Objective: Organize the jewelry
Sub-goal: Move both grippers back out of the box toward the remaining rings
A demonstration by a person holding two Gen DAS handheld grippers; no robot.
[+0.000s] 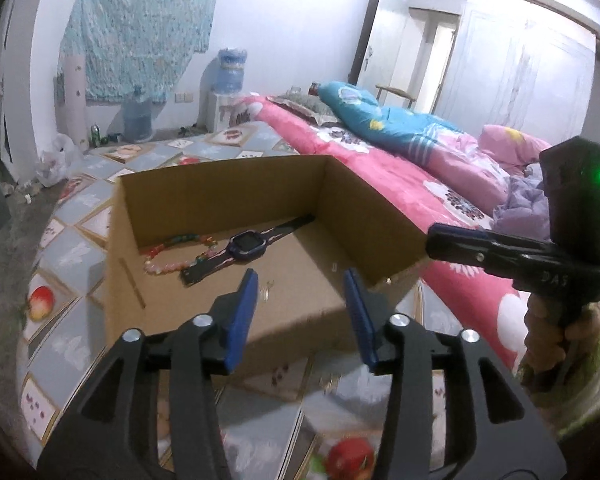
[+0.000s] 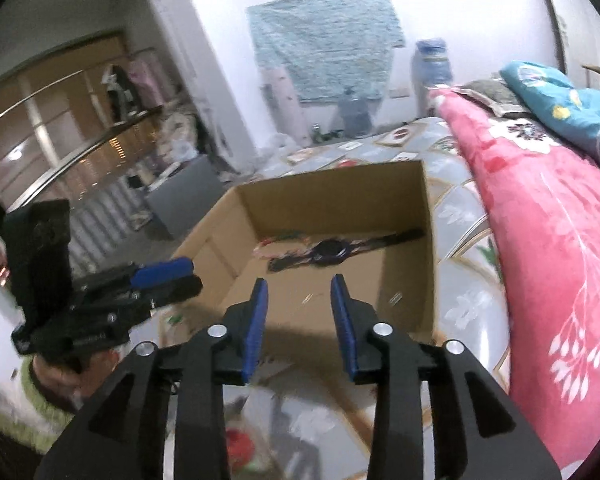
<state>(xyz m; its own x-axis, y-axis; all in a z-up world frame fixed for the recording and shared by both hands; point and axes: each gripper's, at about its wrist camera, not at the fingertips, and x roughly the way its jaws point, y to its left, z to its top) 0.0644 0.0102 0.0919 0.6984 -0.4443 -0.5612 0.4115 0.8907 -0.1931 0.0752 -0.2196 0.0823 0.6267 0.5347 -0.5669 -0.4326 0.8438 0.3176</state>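
An open cardboard box [image 1: 220,196] stands on a patterned mat. Inside it lie a dark blue smartwatch [image 1: 246,245], a coloured bead bracelet [image 1: 172,254] and small metal pieces [image 1: 265,293] on the floor of the box. My left gripper [image 1: 300,286] hovers over the box's near edge, open, nothing between its blue pads. My right gripper [image 2: 299,292] is likewise open and empty above the near side of the box [image 2: 332,196], with the watch [image 2: 332,254] beyond it. Each gripper shows from the side in the other's view: right [image 1: 436,240], left [image 2: 184,274].
A bed with a pink flowered blanket [image 1: 384,172] and a blue quilt [image 1: 384,120] runs along the box's right side. The tiled picture mat [image 1: 72,248] spreads to the left. Water bottles [image 1: 232,70] stand by the far wall. A grey box [image 2: 188,196] sits on the floor.
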